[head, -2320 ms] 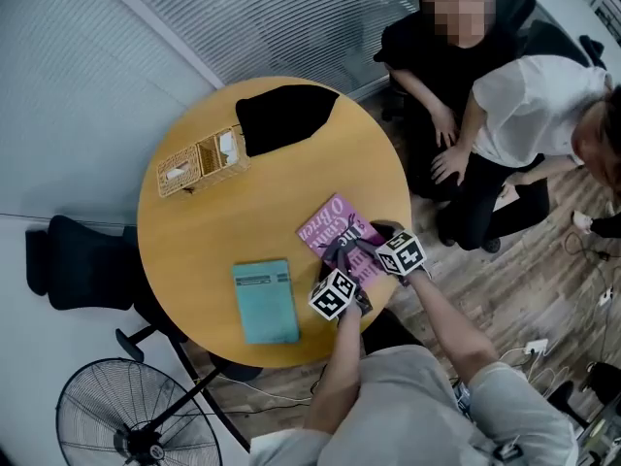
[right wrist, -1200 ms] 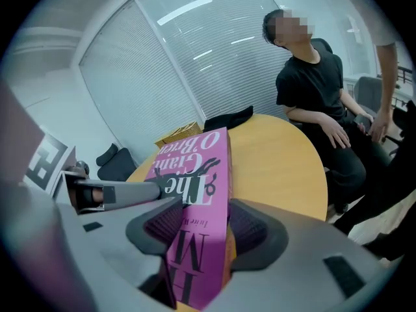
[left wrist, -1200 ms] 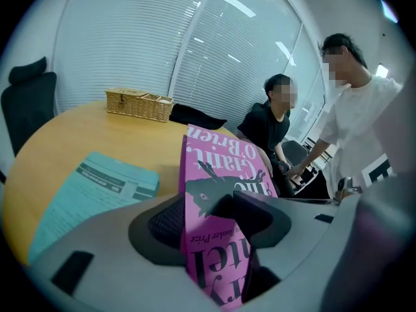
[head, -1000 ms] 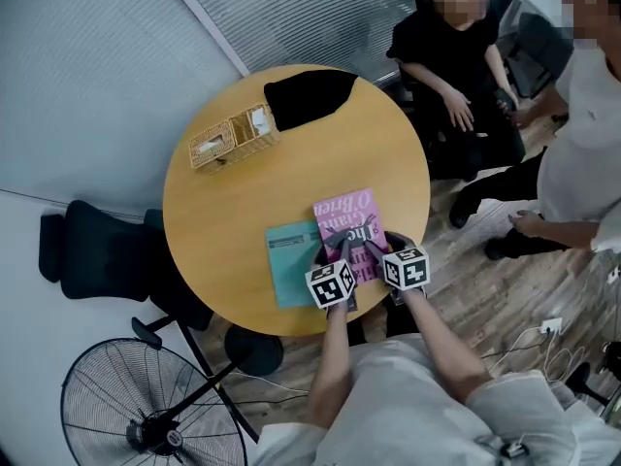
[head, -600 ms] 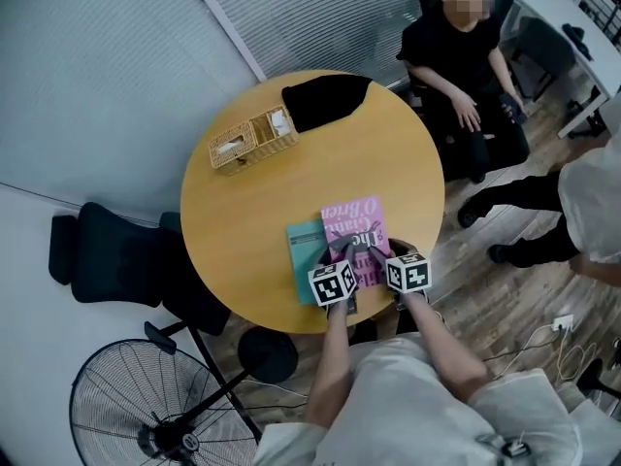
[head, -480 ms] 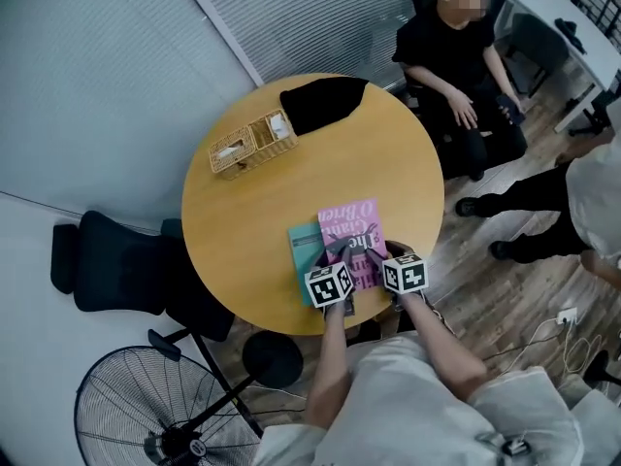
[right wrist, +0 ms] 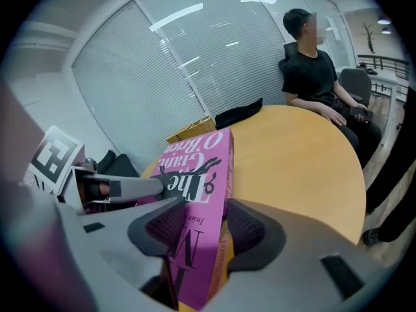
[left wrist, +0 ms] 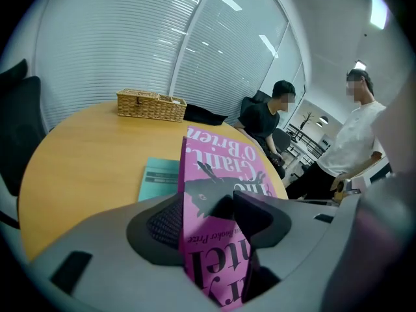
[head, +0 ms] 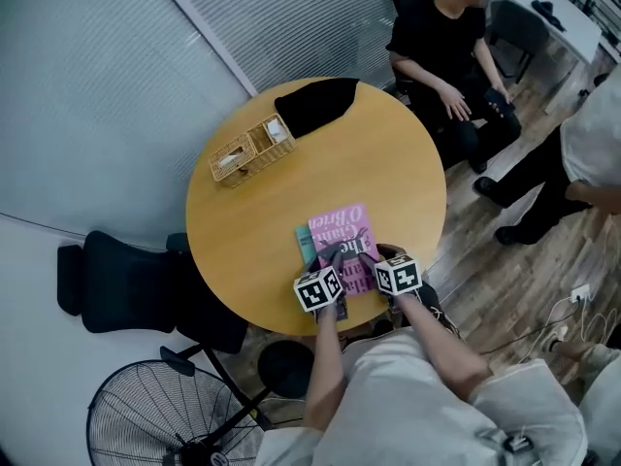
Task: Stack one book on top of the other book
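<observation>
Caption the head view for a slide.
Left tool grips the pink book, right tool jaws closing on it, overlapping the teal book on the round table.

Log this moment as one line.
phase: stacking | left gripper: fingers clamped on pink book | right gripper: fingers closing on it | pink book: over teal book, partly covering | release: not yet

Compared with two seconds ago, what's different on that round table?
The pink book, clamped by the left gripper and the right gripper, whose jaws are closing on it, has been carried left across the table and now covers most of the teal book. The teal book, wicker basket and black cloth stayed put.
</observation>
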Demonstrator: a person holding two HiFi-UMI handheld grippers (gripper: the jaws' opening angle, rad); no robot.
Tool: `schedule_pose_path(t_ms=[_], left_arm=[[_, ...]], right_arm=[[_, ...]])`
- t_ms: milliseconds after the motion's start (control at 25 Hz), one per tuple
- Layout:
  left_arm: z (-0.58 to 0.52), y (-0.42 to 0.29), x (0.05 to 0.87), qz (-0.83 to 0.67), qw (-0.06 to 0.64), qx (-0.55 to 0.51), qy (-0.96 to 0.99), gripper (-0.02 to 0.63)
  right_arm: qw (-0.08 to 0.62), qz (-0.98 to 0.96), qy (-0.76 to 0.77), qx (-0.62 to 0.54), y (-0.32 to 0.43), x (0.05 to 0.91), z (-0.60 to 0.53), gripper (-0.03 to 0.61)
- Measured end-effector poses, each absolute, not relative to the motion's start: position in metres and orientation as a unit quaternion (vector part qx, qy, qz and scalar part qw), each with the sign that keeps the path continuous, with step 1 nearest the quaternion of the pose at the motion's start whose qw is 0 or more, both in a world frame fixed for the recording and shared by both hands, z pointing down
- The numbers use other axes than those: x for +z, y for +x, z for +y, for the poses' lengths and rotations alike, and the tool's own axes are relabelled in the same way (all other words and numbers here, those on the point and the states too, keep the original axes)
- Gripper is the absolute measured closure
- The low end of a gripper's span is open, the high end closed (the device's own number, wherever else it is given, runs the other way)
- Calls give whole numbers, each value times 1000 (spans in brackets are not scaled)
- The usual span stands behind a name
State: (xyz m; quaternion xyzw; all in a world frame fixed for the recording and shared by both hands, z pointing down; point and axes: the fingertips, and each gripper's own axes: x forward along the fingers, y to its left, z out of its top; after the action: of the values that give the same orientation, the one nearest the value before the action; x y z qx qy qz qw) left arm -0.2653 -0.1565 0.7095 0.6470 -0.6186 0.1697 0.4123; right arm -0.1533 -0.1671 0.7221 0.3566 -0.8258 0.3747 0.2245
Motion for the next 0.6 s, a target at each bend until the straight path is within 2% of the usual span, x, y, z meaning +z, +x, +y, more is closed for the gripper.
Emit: schedule_pose_path(t_ms=[600], left_arm=[[-137, -321, 730, -615, 440, 158, 635, 371]], right_arm=[[238, -829, 333, 381, -206, 739, -149, 374]])
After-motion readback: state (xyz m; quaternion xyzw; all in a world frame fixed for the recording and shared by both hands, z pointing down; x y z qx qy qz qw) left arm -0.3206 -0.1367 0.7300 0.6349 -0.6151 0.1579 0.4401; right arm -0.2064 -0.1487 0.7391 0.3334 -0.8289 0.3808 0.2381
